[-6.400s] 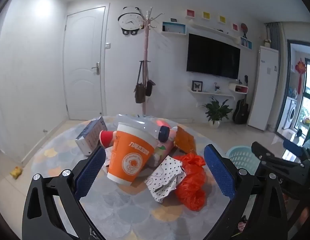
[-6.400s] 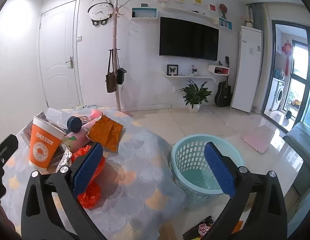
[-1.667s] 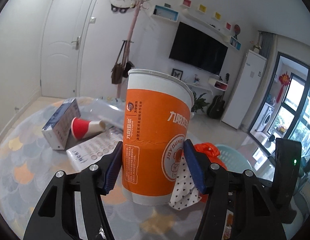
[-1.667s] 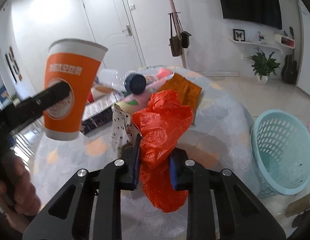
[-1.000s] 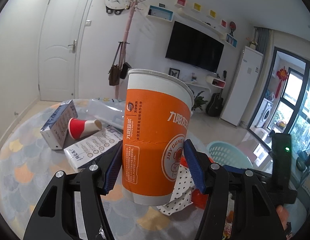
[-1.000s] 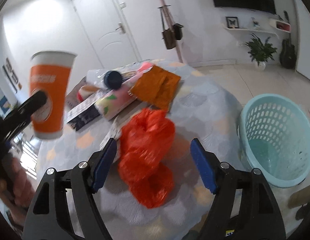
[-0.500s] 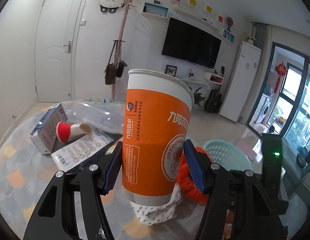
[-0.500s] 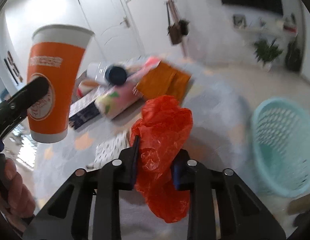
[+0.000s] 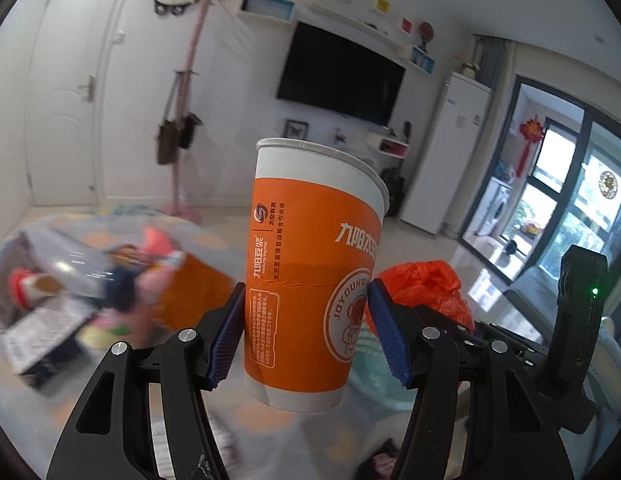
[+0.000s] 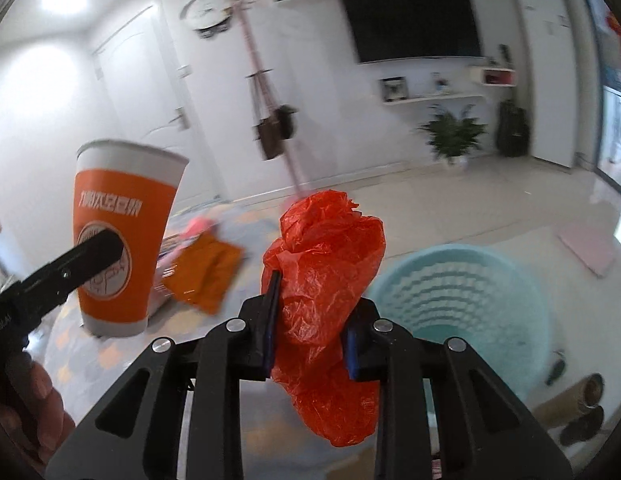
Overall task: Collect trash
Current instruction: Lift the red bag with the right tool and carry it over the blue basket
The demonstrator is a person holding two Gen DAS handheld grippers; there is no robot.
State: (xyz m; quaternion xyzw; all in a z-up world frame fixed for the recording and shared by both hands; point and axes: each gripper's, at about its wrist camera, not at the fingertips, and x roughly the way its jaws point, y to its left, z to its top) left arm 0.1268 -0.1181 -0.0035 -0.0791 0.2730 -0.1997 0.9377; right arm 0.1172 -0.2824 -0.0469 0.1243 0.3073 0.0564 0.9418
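Note:
My left gripper (image 9: pixel 306 332) is shut on an orange and white paper cup (image 9: pixel 314 276) and holds it upright in the air above the table; the cup also shows in the right wrist view (image 10: pixel 118 236). My right gripper (image 10: pixel 310 320) is shut on a crumpled red plastic bag (image 10: pixel 326 280), lifted off the table; the bag also shows in the left wrist view (image 9: pixel 426 284). A light teal laundry basket (image 10: pixel 462 300) stands on the floor to the right of the red bag.
Blurred trash lies on the round patterned table (image 9: pixel 38 392): an orange packet (image 10: pixel 206 268), a clear bottle with a dark cap (image 9: pixel 94 276), a red cup (image 9: pixel 22 284), a box (image 9: pixel 38 336). Slippers (image 10: pixel 578 424) lie on the floor by the basket.
Both grippers have swung right, toward the basket, with the cup and the red bag. The basket now sits nearer the middle of the right wrist view. The table trash slid left.

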